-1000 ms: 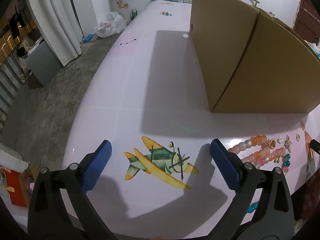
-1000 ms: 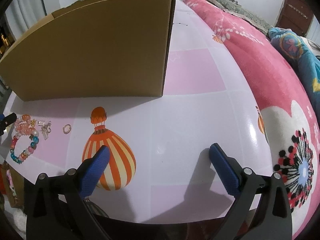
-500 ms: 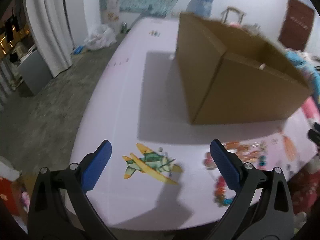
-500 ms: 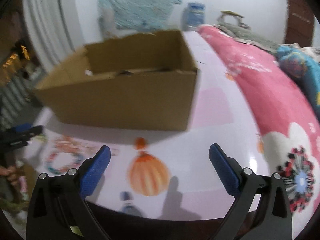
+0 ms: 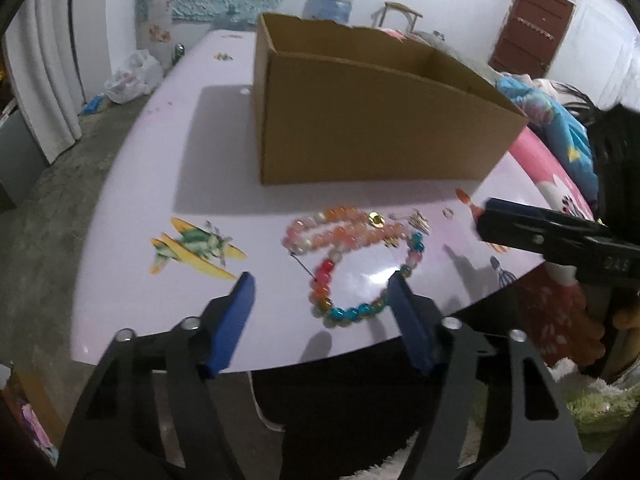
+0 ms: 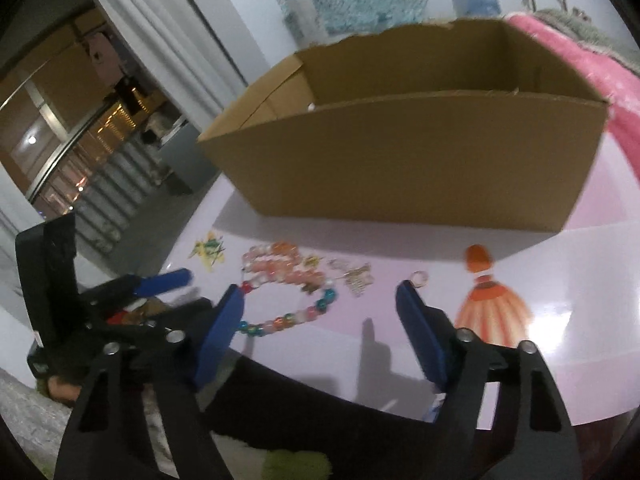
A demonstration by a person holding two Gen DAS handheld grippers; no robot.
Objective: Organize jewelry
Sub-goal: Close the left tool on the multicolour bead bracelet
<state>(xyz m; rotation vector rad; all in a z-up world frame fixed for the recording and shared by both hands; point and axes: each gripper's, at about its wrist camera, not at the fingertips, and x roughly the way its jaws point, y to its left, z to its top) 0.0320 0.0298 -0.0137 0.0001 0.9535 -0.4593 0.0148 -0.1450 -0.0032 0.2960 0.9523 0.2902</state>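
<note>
A: Checking left gripper: blue pads apart, jaws just closed partway from wide, nothing gripped. Raised over the near edge of the pink table, not touching it. Seen between the pads, lower on the tabletop: the multicoloured bead bracelet, lying flat as an open loop, untouched

B: Confirming from the right wrist view. Right gripper: also just narrowed from wide, still well apart, empty. Same bead bracelet visible between the pads, on the table near its front edge

A: Locating remaining jewelry. Pink-and-orange bead strand directly behind the bracelet, touching or overlapping it at both ends. Gold charm just beside that strand. Small silver trinkets to the right of the charm. Small ring further right, apart from the rest

B: Matching: ring just above the tip of the right-hand pad in the right wrist view; whether touching, cannot tell. Silver trinkets left of it

A: Noting container. Open cardboard box upright behind the jewelry, near wall facing both grippers, contents not visible. No jewelry touching the box

B: Noting surface prints only: airplane decal left of the beads, balloon decal right of the ring
</note>
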